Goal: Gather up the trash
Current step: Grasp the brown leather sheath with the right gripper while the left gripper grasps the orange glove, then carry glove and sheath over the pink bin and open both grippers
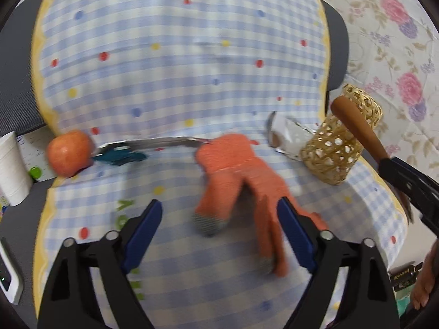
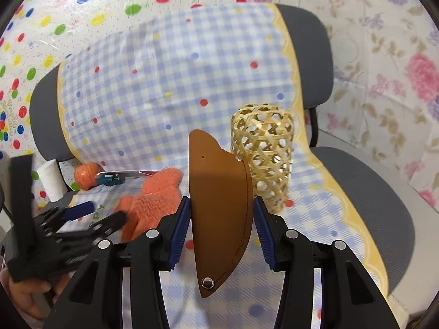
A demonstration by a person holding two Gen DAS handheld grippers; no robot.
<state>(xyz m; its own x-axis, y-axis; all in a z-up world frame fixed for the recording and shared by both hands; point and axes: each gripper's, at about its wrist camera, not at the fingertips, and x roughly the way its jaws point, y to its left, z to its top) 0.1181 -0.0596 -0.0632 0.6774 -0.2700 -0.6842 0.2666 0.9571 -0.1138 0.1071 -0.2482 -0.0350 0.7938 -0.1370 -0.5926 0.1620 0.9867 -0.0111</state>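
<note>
The right gripper (image 2: 221,218) has its jaws closed on a brown leather sheath (image 2: 221,213), held upright just near the woven basket (image 2: 262,156) — likely the bin. The left gripper (image 1: 219,230), jaws wide and holding nothing, hovers over the orange glove (image 1: 236,170) on the chair's checked cloth (image 1: 178,63). Crumpled wrapper trash (image 1: 288,137) lies against the basket's left side — a knife (image 1: 153,144) and apple (image 1: 68,153) sit far left.
</note>
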